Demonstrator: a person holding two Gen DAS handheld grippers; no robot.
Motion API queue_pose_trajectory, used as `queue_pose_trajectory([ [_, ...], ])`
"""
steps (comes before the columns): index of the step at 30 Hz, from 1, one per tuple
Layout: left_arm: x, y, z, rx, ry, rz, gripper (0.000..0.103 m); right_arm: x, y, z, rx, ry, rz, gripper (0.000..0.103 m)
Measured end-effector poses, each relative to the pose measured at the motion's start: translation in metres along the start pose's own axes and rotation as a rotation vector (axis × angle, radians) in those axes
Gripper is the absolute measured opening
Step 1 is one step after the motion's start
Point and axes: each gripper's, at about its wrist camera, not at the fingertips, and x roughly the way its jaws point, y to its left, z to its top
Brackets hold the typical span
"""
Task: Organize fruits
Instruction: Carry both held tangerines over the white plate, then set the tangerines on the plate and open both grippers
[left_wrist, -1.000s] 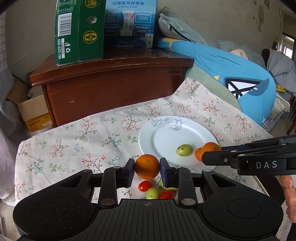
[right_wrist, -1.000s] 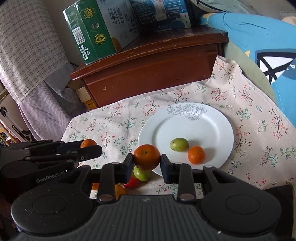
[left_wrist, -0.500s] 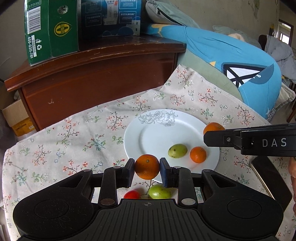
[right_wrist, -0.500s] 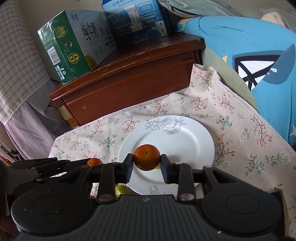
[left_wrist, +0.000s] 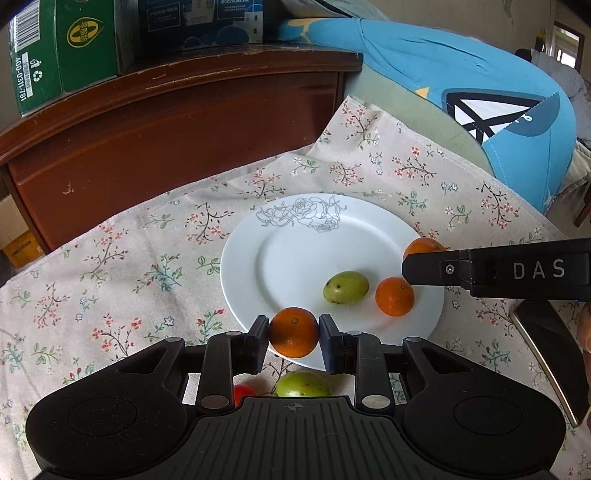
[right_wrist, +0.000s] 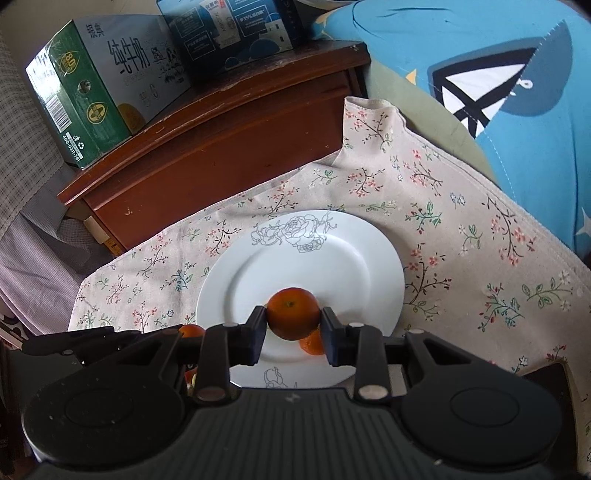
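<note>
A white plate (left_wrist: 295, 258) with a rose print lies on the floral cloth. On it rest a green fruit (left_wrist: 346, 288) and a small orange (left_wrist: 394, 296). My left gripper (left_wrist: 293, 334) is shut on an orange (left_wrist: 293, 328) above the plate's near rim. From the right, my right gripper (left_wrist: 410, 264) reaches over the plate's right edge, shut on another orange (left_wrist: 423, 245). In the right wrist view that orange (right_wrist: 293, 310) hangs over the plate (right_wrist: 314, 258) between the right gripper's (right_wrist: 293, 321) pads. The left gripper (right_wrist: 181, 334) shows at the lower left.
A second green fruit (left_wrist: 303, 384) and a red tomato (left_wrist: 242, 389) lie on the cloth under my left gripper. A phone (left_wrist: 546, 350) lies at the right. Behind the table stand a wooden cabinet (left_wrist: 166, 122) with cartons (left_wrist: 66, 44) and a blue cushion (left_wrist: 461, 92).
Both grippers have carried their oranges forward and lower, toward the plate. The right one's orange now hangs over the plate's middle and hides the green fruit.
</note>
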Motion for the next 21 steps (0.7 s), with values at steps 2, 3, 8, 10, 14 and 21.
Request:
queue_pose_trajectory([
  [2, 0.002, 0.0, 0.0, -0.006, 0.001, -0.008, 0.026, 0.002, -0.003, 0.001, 0.015, -0.002, -0.009, 0.031],
  [3, 0.003, 0.001, 0.0, -0.01, 0.002, -0.01, 0.026, 0.003, -0.005, 0.001, 0.02, -0.002, -0.013, 0.031],
  [8, 0.01, 0.002, 0.0, -0.024, 0.009, -0.018, 0.026, 0.01, -0.012, 0.001, 0.041, 0.0, -0.026, 0.031],
  [10, 0.013, 0.002, -0.001, -0.027, 0.013, -0.021, 0.027, 0.013, -0.015, 0.001, 0.05, 0.001, -0.03, 0.031],
  [14, 0.02, 0.003, -0.002, -0.036, 0.015, -0.028, 0.027, 0.018, -0.02, 0.003, 0.067, -0.002, -0.037, 0.031],
  [21, 0.026, 0.002, -0.002, -0.044, 0.006, -0.029, 0.029, 0.029, -0.029, 0.005, 0.099, -0.001, -0.064, 0.032],
])
